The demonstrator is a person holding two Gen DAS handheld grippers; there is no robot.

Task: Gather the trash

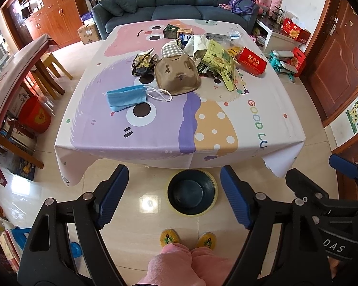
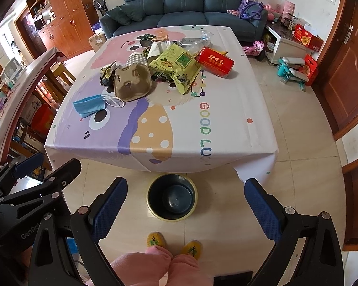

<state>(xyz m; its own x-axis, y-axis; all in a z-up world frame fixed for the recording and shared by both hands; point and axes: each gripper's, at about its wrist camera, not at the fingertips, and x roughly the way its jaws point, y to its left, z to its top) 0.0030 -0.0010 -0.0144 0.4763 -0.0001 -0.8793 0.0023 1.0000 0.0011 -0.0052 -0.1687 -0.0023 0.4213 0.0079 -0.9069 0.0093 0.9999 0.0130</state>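
1. On the worktop [image 1: 155, 143], under its cartoon-printed cloth, all the trash is lying uncollected: a blue face mask [image 1: 126, 98] nearest the person, a brown moulded pulp tray [image 1: 176, 76] just beyond it and touching its ear loops, a crumpled dark wrapper [image 1: 143, 63], a checked paper cup [image 1: 170, 50], a yellow-green bag [image 1: 218, 59] and a red box [image 1: 251, 61] further right.
2. Below the near edge, a dark bin [image 1: 191, 194] with a pale yellow rim is standing on the floor, and it is looking empty inside.
3. Judging by that, the job is sitting at its very start; every piece is waiting to go into the bin.
4. The left tool [image 1: 174, 197] is hovering low in front of the worktop, well apart from the trash, its blue-padded jaws spread wide and gripping nothing.
5. The right tool [image 2: 186, 209] is hanging alongside at much the same height, jaws likewise wide apart and empty, aimed over the bin toward the pile.
6. Beneath both, the person's slippers are showing on the tiles.
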